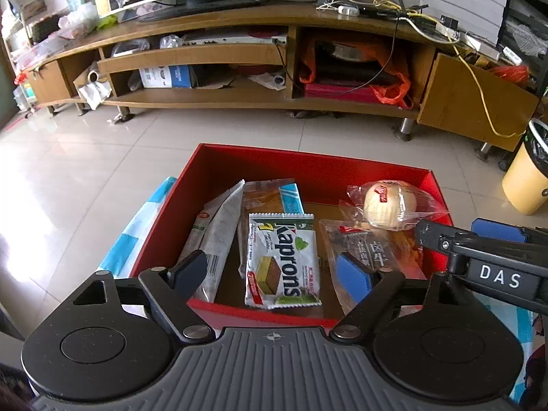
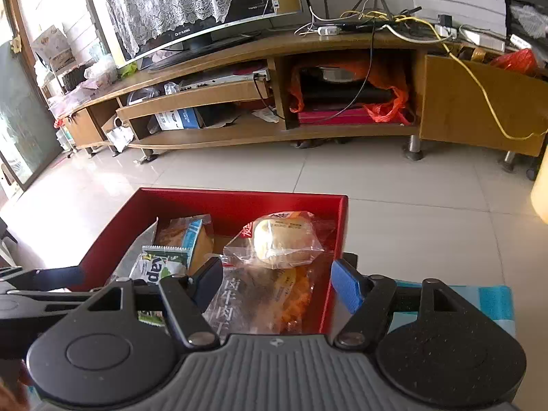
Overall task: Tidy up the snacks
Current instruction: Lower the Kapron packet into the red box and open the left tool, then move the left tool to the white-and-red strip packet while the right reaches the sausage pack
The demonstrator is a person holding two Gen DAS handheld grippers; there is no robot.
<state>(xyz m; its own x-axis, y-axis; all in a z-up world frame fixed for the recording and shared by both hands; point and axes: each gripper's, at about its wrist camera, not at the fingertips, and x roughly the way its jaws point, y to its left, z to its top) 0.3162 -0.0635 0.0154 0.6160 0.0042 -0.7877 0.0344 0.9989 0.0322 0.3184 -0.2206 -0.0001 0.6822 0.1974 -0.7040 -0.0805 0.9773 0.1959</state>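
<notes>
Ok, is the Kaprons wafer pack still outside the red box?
No, the Kaprons wafer pack lies flat inside the red box, between other wrapped snacks.

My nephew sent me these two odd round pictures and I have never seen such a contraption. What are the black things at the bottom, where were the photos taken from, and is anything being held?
Those black parts are hand-held grasping tools, one in each of a person's hands, each carrying a wide-angle camera that looks along its two fingers. One picture is from the left tool, the other from the right tool.

Both look down into a red box holding wrapped snacks: a Kaprons wafer pack, a round bun in clear wrap, a clear packet with Chinese writing and a silvery wrapper.

Both tools stand open above the snacks; neither holds anything.
</notes>
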